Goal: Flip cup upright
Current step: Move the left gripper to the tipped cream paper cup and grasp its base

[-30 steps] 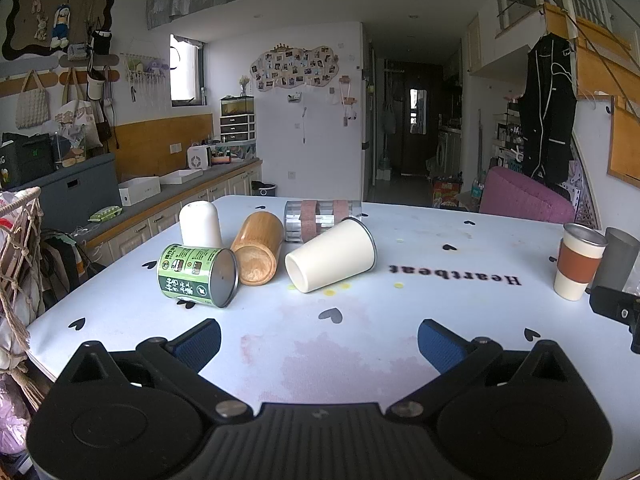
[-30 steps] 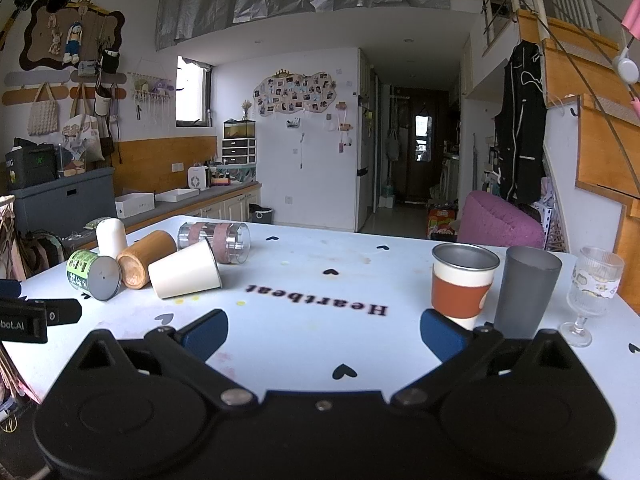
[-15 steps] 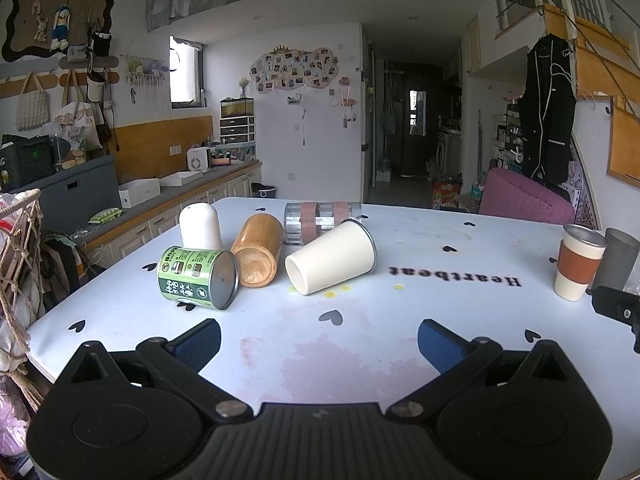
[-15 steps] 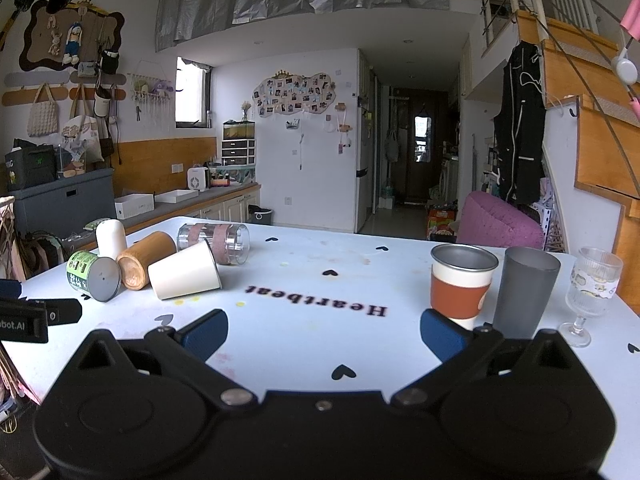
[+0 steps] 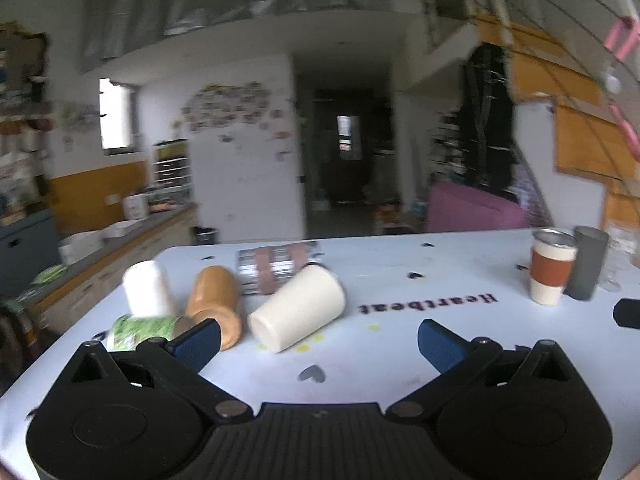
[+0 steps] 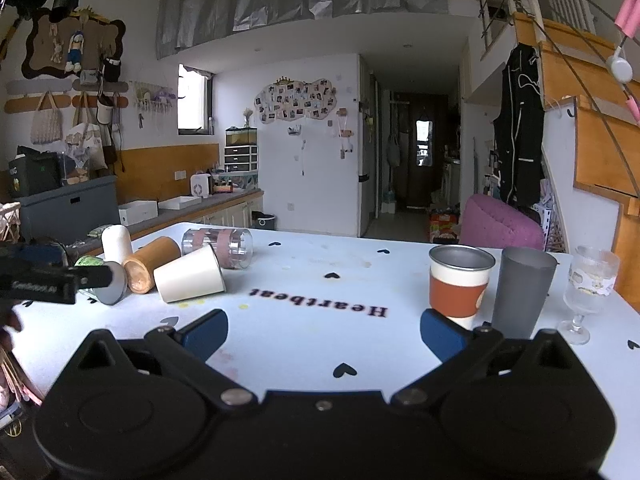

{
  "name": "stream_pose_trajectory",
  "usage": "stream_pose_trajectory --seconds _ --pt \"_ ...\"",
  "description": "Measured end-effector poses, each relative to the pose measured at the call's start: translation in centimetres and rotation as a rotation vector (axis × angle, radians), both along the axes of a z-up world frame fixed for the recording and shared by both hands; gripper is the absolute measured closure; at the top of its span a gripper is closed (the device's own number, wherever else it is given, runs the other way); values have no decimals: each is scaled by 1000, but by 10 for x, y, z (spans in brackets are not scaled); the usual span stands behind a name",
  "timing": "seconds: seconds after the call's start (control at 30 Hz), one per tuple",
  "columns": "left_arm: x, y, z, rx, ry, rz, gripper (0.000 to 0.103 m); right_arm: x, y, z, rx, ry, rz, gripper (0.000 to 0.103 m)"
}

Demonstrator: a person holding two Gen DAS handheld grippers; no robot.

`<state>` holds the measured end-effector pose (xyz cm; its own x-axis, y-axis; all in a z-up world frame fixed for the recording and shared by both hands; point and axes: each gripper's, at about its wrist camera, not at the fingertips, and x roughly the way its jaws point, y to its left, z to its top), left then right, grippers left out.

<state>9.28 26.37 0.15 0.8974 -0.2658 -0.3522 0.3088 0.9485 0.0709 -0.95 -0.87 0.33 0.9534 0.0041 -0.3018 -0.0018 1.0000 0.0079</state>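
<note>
A cream cup (image 5: 298, 312) lies on its side on the white table (image 5: 400, 360), base toward me; it also shows in the right wrist view (image 6: 189, 280). Beside it lie a wooden cup (image 5: 216, 304), a green can (image 5: 140, 330) and a clear striped cup (image 5: 276, 270). A small white cup (image 5: 145, 289) stands mouth down. My left gripper (image 5: 318, 340) is open and empty, just in front of the cream cup. My right gripper (image 6: 324, 330) is open and empty over the table's middle.
An orange-banded cup (image 6: 460, 280), a grey tumbler (image 6: 520, 292) and a stemmed glass (image 6: 590, 284) stand upright at the right. The left gripper's body (image 6: 44, 280) shows at the left of the right wrist view. A counter runs along the left wall.
My left gripper has moved forward and to the right toward the lying cups; its view is now blurred. The right gripper has hardly moved. No cup has moved.
</note>
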Motion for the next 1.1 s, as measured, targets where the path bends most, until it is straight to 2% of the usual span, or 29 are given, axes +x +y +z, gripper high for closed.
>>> stream_pose_trajectory --seconds 0.1,0.17,0.37,0.5,0.7,0.8,0.93,1.1 --pt "18 2 -2 21 -16 -110 0 -6 1 -2 2 -6 -1 0" --pt "33 -3 -4 67 1 -145 0 -7 0 -2 6 -10 -1 0" --pt "75 -21 -12 249 35 -190 0 -9 -5 -4 26 -17 -5 0" --pt "104 -37 -24 410 61 -227 0 -12 -12 -11 46 -16 -1 0" --pt "150 -43 -47 570 164 -194 1 -15 -19 -18 61 -9 -5 0" --pt "166 -42 -55 598 208 -184 6 -17 -24 -22 73 -10 -10 0" --pt "177 -43 -61 568 254 -196 11 -17 -32 -28 92 -3 -14 0" --pt "185 -49 -69 578 269 -174 18 -18 -38 -32 103 2 -25 0"
